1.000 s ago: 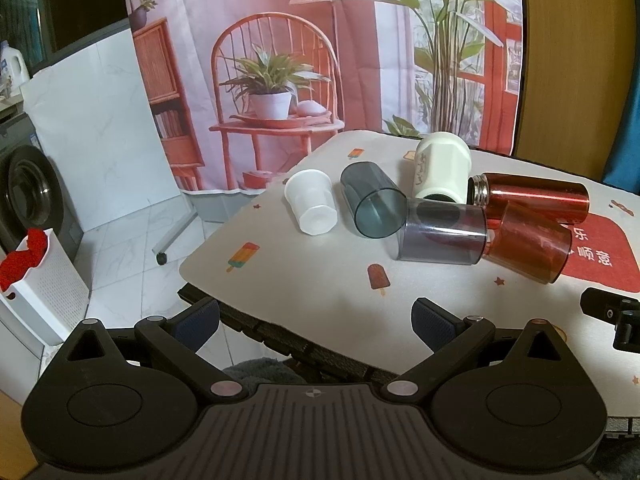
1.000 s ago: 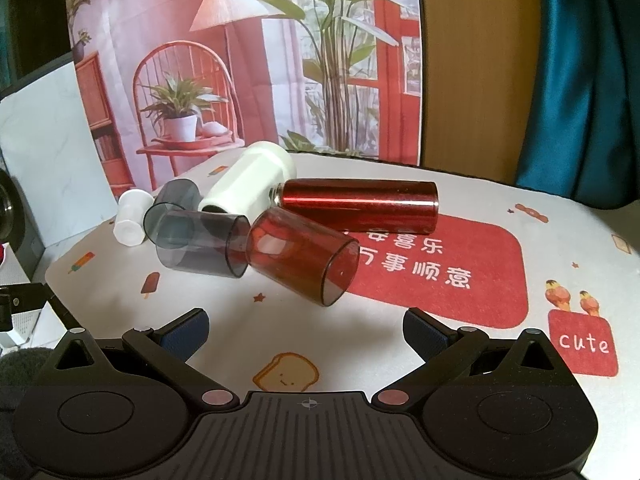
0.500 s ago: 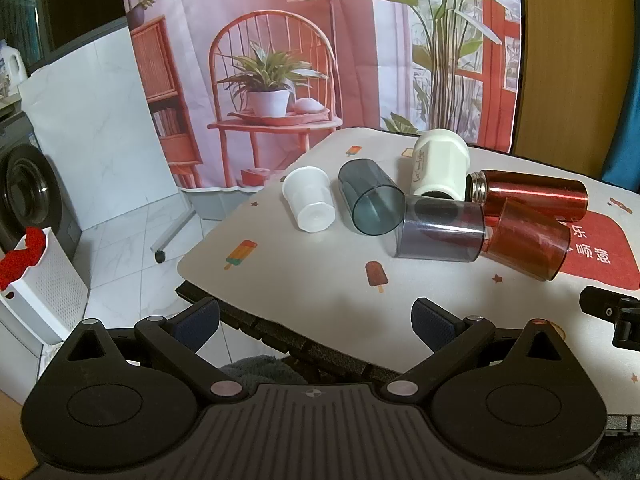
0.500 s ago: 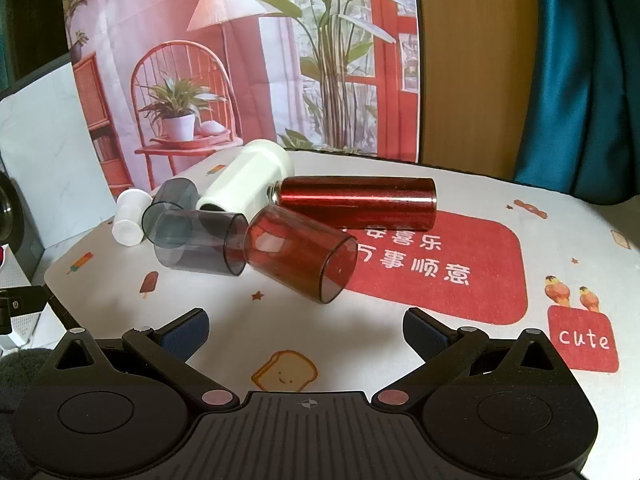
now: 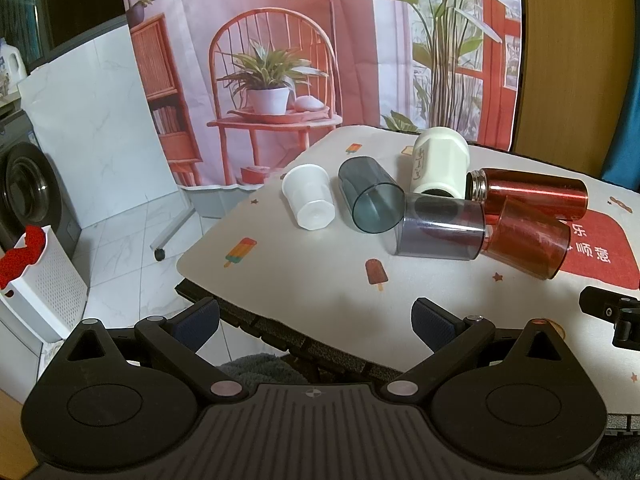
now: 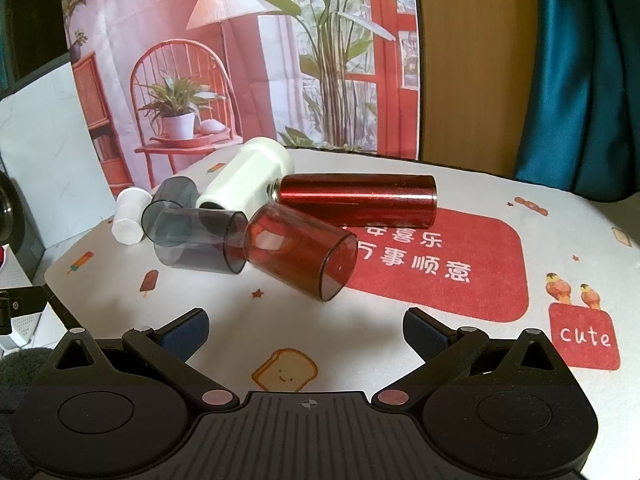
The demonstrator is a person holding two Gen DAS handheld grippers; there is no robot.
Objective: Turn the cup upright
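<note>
Right claw [image 6: 306,328]: I see both fingers spread wide, nothing between them, held low over the near part of the worktop [image 6: 500,208]. A toast cartoon [image 6: 285,370] on the patterned cloth lies just ahead of the claw's base.

Left claw [image 5: 316,318]: I read it as spread wide too and holding nothing. It sits off the worktop's near-left corner, with floor tiles under its left finger.

Nearest the right claw lies the red cup [image 6: 300,252], a translucent red tumbler on its side, open mouth turned toward the camera and to the right, dark rim visible, its body tilted up over its neighbours. Its closed end touches the smoky grey cup [image 6: 200,242], also on its side, translucent, mouth facing right toward the red cup.

Behind them a metallic red bottle [image 6: 354,200] lies flat, threaded neck pointing left, partly on the red printed panel [image 6: 460,264]. A cream-white bottle [image 6: 248,180] lies beside its neck, angled away.

Further left, a teal-grey cup [image 5: 372,202] lies on its side with the mouth toward the left wrist camera. A small white cup [image 5: 309,202] lies beside it, faceted base facing the camera.

All the cups are clustered at mid-worktop, none upright.
</note>
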